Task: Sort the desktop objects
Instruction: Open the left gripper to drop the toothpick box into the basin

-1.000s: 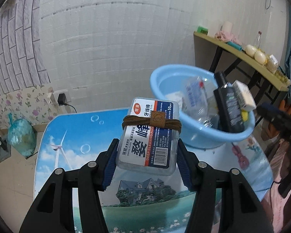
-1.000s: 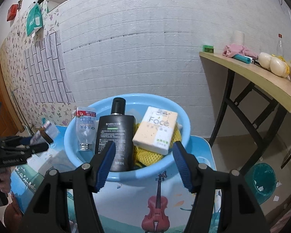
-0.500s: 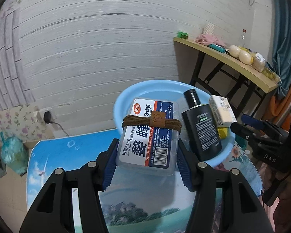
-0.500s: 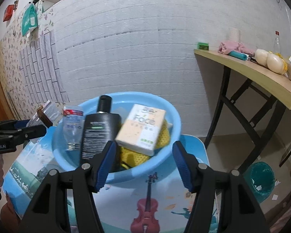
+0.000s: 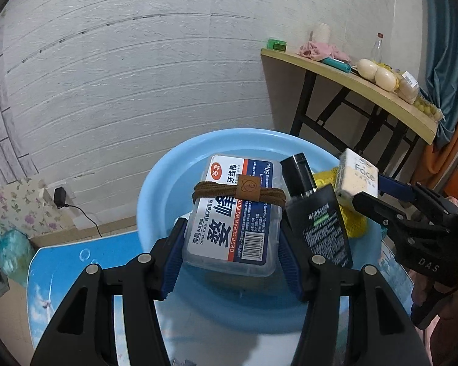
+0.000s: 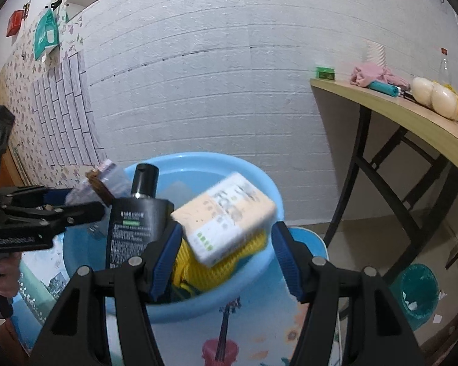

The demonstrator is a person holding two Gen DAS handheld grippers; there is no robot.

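- The left gripper [image 5: 230, 245] is clamping a clear floss box [image 5: 233, 213] between its blue pads, holding it over a blue basin [image 5: 155, 195].
- A brown hair tie [image 5: 238, 193] is wrapping around the box.
- A black bottle [image 5: 317, 216], a yellow mesh sponge [image 5: 351, 219] and a soap box [image 5: 355, 177] are sitting in the basin.
- The right gripper [image 5: 378, 192] is reaching in from the right, beside the soap box.
- The basin is resting on a picture-printed table [image 5: 61, 274].

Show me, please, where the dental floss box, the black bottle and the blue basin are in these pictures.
dental floss box [image 5: 233, 224]: left wrist view, on its printed label.
black bottle [image 6: 136, 224]: right wrist view, on the label on its body.
blue basin [image 5: 158, 183]: left wrist view, on its left rim.
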